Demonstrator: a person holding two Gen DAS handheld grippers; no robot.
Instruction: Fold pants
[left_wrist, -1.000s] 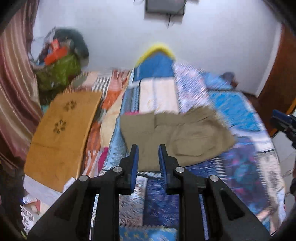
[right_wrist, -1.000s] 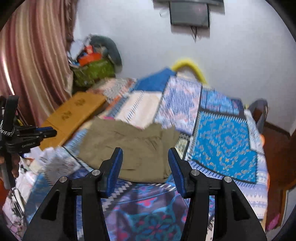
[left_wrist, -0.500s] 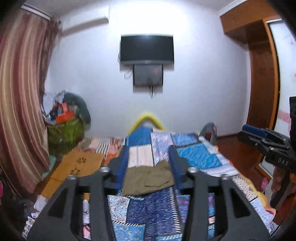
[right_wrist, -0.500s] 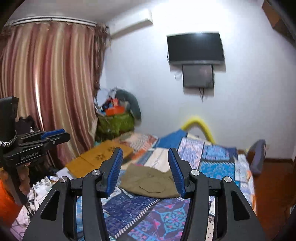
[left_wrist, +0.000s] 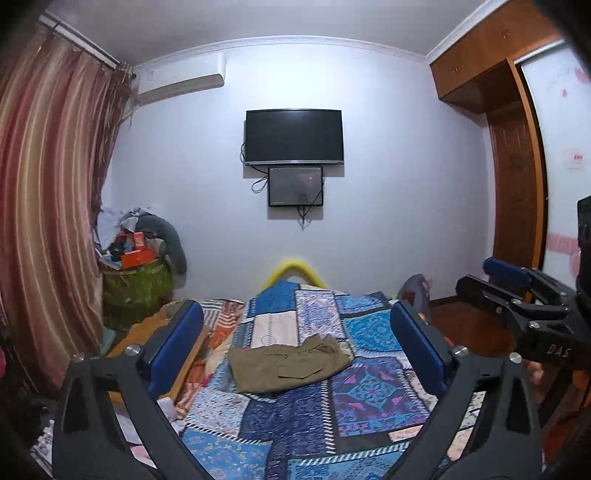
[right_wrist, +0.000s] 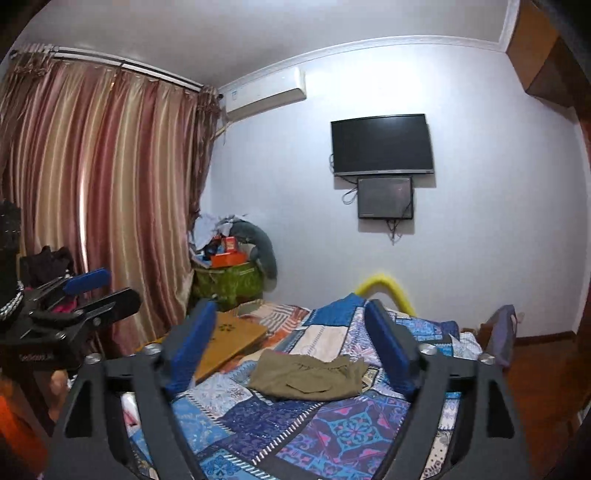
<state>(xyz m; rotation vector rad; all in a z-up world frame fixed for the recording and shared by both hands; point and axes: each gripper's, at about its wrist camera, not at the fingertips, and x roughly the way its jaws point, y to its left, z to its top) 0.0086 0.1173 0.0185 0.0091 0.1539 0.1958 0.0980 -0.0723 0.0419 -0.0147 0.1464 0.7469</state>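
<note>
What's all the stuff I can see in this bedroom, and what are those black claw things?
pants: one, olive, folded on the bed
quilt: one, blue patchwork, covering the bed
wooden board: one, tan, at the bed's left edge
television: one, black, on the wall
air conditioner: one, white, high on the wall
curtain: one, striped pink, left side
green bin: one, piled with clutter, in the corner
left hand-held gripper: black, blue pads, jaws opening, empty
right hand-held gripper: same, jaws opening, empty

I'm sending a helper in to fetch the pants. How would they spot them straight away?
Start at the bed under the wall-mounted TV, covered in a blue patchwork quilt. The pants lie folded flat near its middle. They are the only plain olive-khaki thing on that busy patterned cover.
</note>
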